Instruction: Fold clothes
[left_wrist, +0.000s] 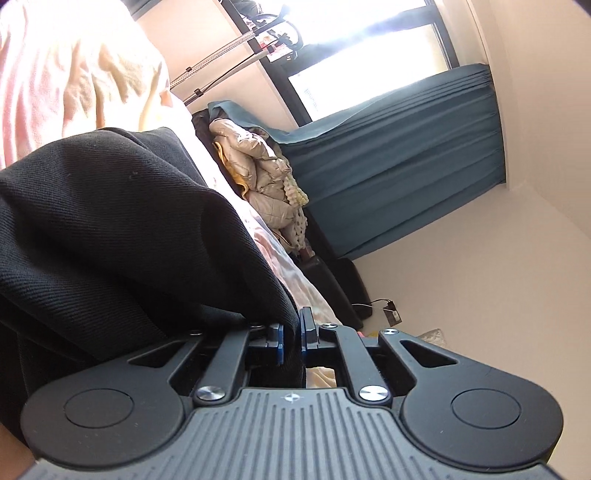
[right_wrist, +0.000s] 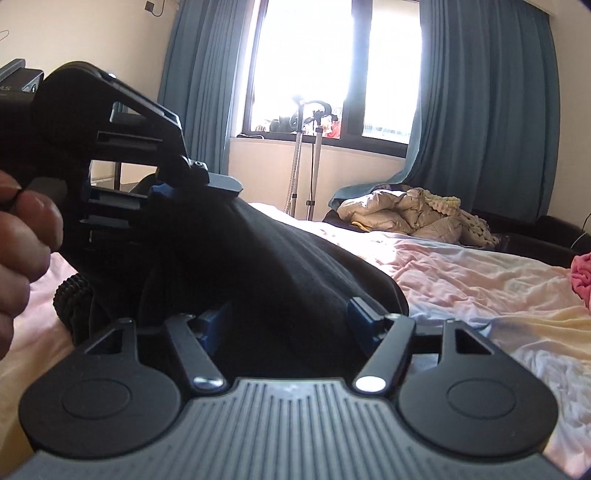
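- Black twill garment (left_wrist: 122, 221) lies bunched on the bed (right_wrist: 480, 280), soft and limp, so it will sag.
- Your left gripper (left_wrist: 291, 334) is clenched on its edge.
- Your right gripper (right_wrist: 290, 319) stands released, cloth between the jaws; take a hem there.

I am working over a bed (right_wrist: 480, 280) with a rumpled sheet in pale pink, yellow and blue. A black garment (right_wrist: 266, 266) lies on its near side, spreading from the left toward the middle. A bright pink cloth (right_wrist: 581, 277) sits at the right edge. Whether the beige quilted jacket (right_wrist: 402, 212) at the far side rests on the bed, I cannot tell.
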